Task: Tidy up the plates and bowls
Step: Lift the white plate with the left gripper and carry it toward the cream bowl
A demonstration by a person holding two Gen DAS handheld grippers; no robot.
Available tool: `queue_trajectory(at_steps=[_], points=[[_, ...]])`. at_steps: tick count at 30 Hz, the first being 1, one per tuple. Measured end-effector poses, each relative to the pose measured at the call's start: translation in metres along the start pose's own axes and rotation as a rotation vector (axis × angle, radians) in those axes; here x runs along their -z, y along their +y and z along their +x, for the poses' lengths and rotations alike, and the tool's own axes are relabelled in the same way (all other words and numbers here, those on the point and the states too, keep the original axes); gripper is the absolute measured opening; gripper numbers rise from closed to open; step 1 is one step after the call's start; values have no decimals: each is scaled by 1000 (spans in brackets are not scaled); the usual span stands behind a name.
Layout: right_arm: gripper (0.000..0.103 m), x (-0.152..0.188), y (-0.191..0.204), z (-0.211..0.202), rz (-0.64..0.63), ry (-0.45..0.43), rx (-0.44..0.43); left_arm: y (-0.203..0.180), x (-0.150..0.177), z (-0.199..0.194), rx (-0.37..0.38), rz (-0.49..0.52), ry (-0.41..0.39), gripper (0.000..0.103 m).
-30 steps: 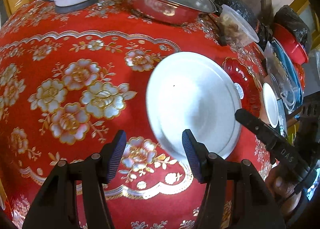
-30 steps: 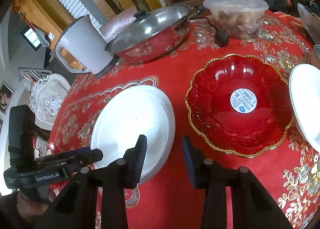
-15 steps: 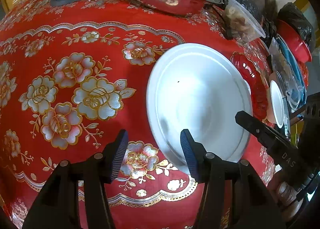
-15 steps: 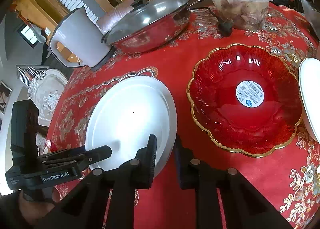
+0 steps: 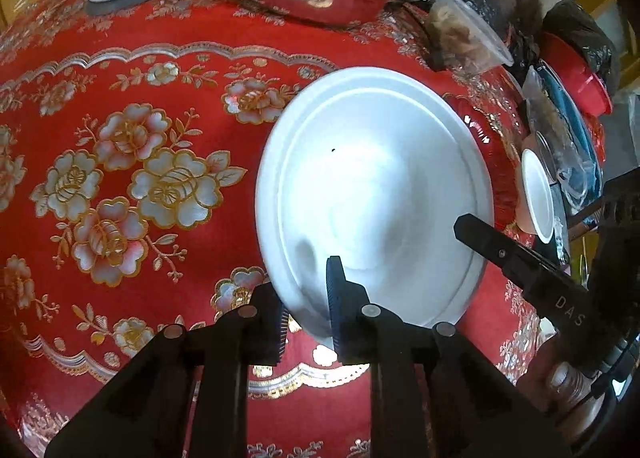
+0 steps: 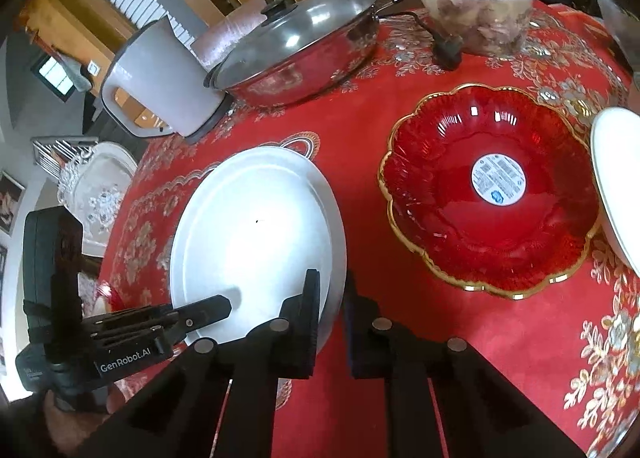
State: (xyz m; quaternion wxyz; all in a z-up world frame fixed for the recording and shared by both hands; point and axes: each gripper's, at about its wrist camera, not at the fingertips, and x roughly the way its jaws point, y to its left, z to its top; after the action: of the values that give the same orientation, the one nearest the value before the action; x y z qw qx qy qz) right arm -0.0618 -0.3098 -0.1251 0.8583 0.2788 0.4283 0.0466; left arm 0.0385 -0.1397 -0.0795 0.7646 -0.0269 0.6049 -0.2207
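Observation:
A large white plate [image 5: 372, 193] [image 6: 256, 234] lies on the red flowered tablecloth [image 5: 120, 177]. My left gripper [image 5: 308, 314] is shut on its near left rim, one finger above and one below. My right gripper [image 6: 332, 318] is shut on the opposite rim, nearest the red bowl. A red glass bowl [image 6: 492, 185] with a gold rim and a round sticker stands right of the plate, mostly hidden behind it in the left wrist view. A white bowl [image 6: 616, 177] [image 5: 538, 197] sits at the far right edge.
At the back stand a white kettle [image 6: 160, 77], a steel pan with a glass lid [image 6: 296, 49] and a clear food tub [image 6: 476, 5], with a black plug [image 6: 448, 49] beside it. Red and blue dishes [image 5: 576, 69] crowd the table's right side.
Both grippers moved forward onto the white plate and closed on its rim from opposite sides. The left one was wide open a second ago; the right one was open too.

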Motion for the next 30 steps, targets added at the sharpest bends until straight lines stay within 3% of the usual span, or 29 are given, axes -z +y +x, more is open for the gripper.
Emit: queue_trajectory(at_steps=[16, 30], points=[[10, 14, 47, -46, -32, -48, 7, 9, 29, -56, 27, -6, -63, 15], [10, 33, 130, -43, -109, -43, 4, 73, 51, -110, 30, -68, -115, 15]])
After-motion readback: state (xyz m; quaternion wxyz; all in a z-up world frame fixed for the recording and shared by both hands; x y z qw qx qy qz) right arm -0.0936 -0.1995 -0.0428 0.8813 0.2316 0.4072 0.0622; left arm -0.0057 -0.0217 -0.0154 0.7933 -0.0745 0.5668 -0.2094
